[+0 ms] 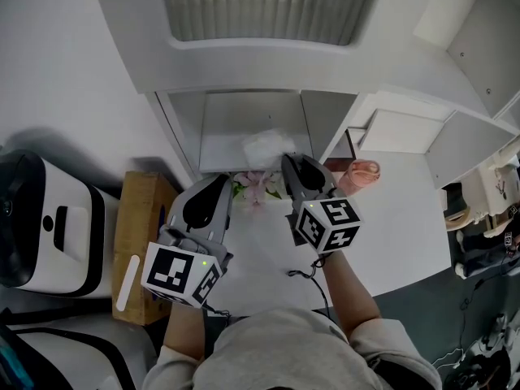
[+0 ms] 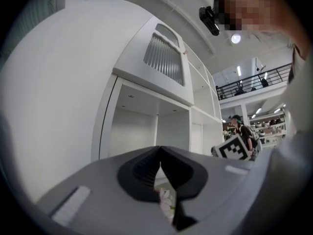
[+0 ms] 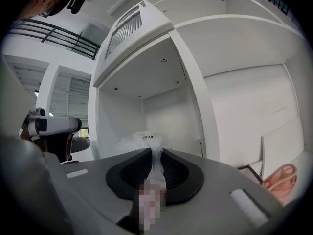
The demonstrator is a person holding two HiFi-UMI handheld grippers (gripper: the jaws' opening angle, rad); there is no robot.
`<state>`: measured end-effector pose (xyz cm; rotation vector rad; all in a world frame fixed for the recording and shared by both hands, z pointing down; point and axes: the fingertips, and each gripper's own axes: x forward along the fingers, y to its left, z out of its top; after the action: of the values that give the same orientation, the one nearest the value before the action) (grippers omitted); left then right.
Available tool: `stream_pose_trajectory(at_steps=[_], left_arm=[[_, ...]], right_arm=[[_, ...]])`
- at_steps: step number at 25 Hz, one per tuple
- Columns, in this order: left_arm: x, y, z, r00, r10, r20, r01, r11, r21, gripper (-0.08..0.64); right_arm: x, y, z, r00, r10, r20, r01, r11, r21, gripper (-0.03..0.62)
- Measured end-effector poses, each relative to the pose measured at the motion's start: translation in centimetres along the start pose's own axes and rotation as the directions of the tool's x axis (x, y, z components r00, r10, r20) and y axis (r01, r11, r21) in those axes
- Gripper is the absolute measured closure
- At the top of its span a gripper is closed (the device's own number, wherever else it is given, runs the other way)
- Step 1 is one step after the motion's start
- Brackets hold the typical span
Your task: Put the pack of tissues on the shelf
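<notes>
The pack of tissues, in crinkled white plastic wrap, sits at the front of the lower white shelf compartment. My right gripper reaches to its right edge. In the right gripper view the pack bulges beyond the jaws, and a fold of its wrap runs between the pads of the right gripper, which is shut on it. My left gripper hovers just left of it, in front of the shelf. Its jaws meet at the tips in the left gripper view, with nothing between them.
Pale pink flowers lie below and between the grippers. A pink object rests on the white table to the right. At left stand a cardboard box and a white appliance. Shelf dividers flank the compartment.
</notes>
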<state>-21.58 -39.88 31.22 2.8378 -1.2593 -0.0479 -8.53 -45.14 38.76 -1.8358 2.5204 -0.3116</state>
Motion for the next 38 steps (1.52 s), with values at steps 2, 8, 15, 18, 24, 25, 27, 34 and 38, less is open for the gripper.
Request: stream_pose_trajectory(at_steps=[2,8,15,18,24,25,27,34,38], left_arm=[[0.1,0.1,-0.1,1.000,0.001,-0.001,-0.001,1.000,0.001,0.558],[0.1,0.2,-0.1,1.000,0.002,-0.002,-0.002,1.000,0.000,0.558],[-0.2,0.1,-0.2,1.000,0.018,-0.005,-0.018,1.000,0.001,0.558],[-0.4,-0.1,-0.2,1.000,0.026,-0.005,-0.026,1.000,-0.002,0.558],[-0.6,-1.3,-0.1,0.999,0.039,0.000,-0.039,0.999,-0.007,0.558],[-0.6,-1.6,-0.1,0.999,0.040,0.000,-0.040,0.999,-0.006,0.558],[-0.6,-2.2,0.0,0.999,0.043,0.001,-0.043,0.999,-0.004,0.558],[-1.0,-4.4,0.3,0.998,0.066,0.007,-0.066,0.998,-0.002,0.558],[-1.2,-5.6,0.5,0.997,0.081,0.013,-0.081,0.997,0.002,0.558]], right_arm=[[0.5,0.1,-0.1,1.000,-0.001,-0.010,0.001,1.000,-0.016,0.532],[2.4,0.6,-0.3,0.999,-0.016,-0.051,0.012,0.998,-0.064,0.528],[2.8,0.8,-1.2,0.994,-0.001,-0.111,-0.008,0.996,-0.085,0.474],[2.1,0.6,-1.1,0.994,0.009,-0.111,-0.019,0.996,-0.090,0.434],[0.1,1.2,-0.4,0.993,0.052,-0.109,-0.065,0.991,-0.115,0.434],[-0.3,1.3,-0.3,0.992,0.063,-0.110,-0.075,0.991,-0.114,0.455],[-1.1,1.5,0.0,0.991,0.081,-0.109,-0.093,0.990,-0.110,0.491],[-4.1,2.6,1.4,0.981,0.169,-0.094,-0.181,0.975,-0.131,0.592],[-5.8,3.5,2.0,0.968,0.235,-0.093,-0.246,0.960,-0.133,0.592]])
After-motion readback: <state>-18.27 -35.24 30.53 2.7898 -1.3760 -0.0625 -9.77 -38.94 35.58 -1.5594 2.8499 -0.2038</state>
